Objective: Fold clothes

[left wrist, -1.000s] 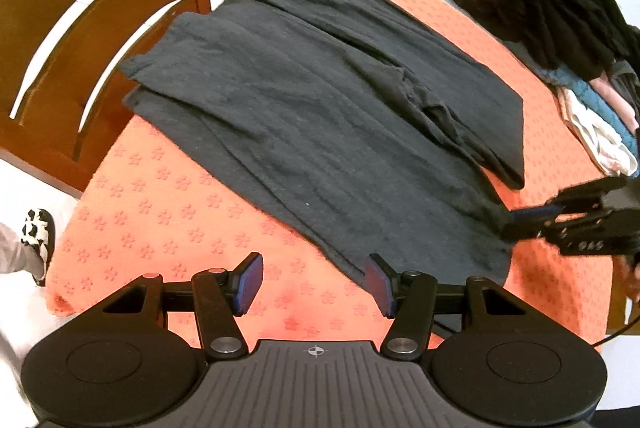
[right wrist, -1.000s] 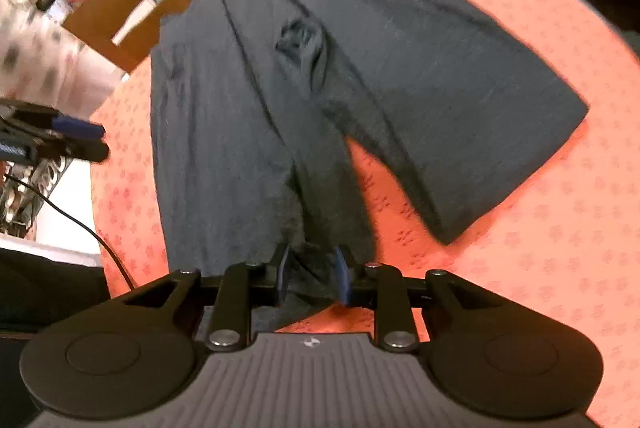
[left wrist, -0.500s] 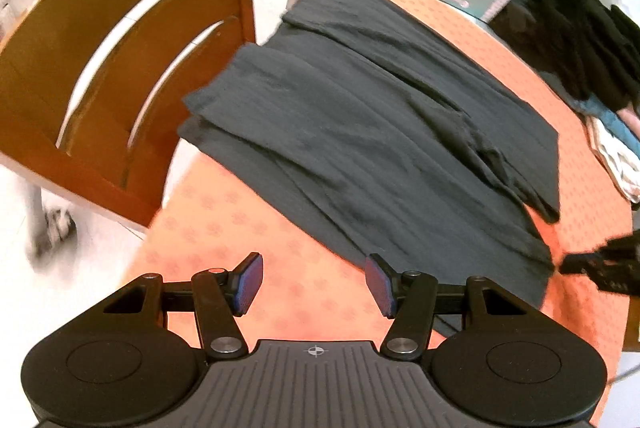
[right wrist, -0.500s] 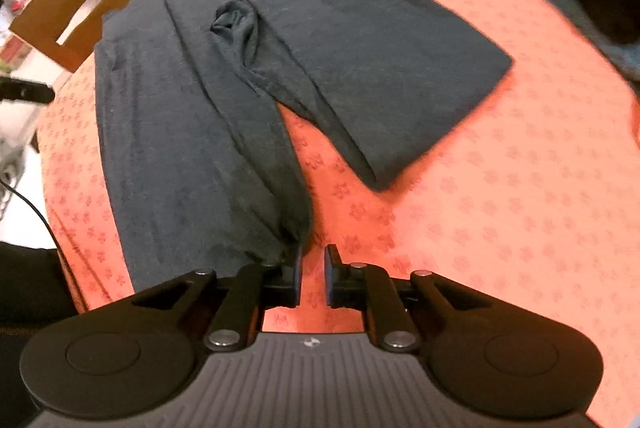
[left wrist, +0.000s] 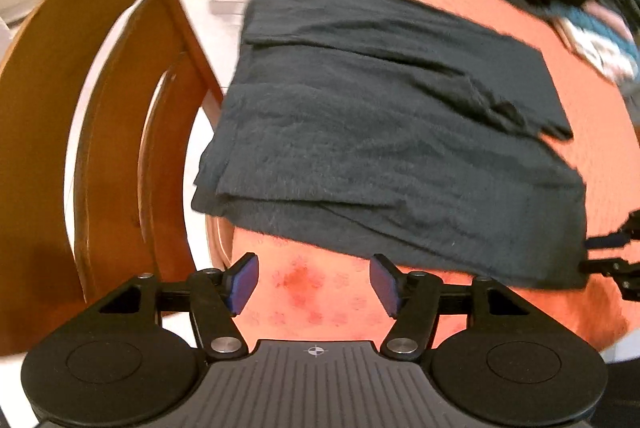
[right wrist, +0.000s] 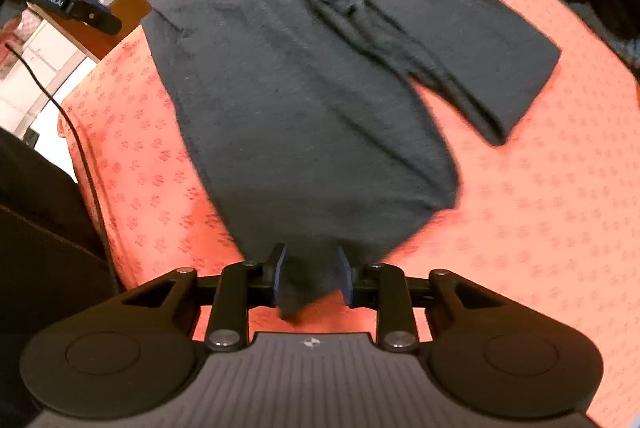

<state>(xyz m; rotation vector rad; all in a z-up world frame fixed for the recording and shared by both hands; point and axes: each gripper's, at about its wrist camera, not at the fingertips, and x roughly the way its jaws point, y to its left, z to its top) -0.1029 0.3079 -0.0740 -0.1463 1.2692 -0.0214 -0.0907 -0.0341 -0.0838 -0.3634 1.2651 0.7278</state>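
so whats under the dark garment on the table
The dark garment lies on an orange patterned tablecloth, visible all around it. One end overhangs the table edge by the wooden chair. Whatever is directly beneath the fabric is covered.

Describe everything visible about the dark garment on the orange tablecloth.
The dark garment is charcoal-grey knit, lying mostly flat and partly folded in overlapping layers on the orange tablecloth, with a bunched wrinkle near its middle. One end overhangs the table edge beside the wooden chair. The right gripper pinches its near corner; the left gripper is open, not touching.
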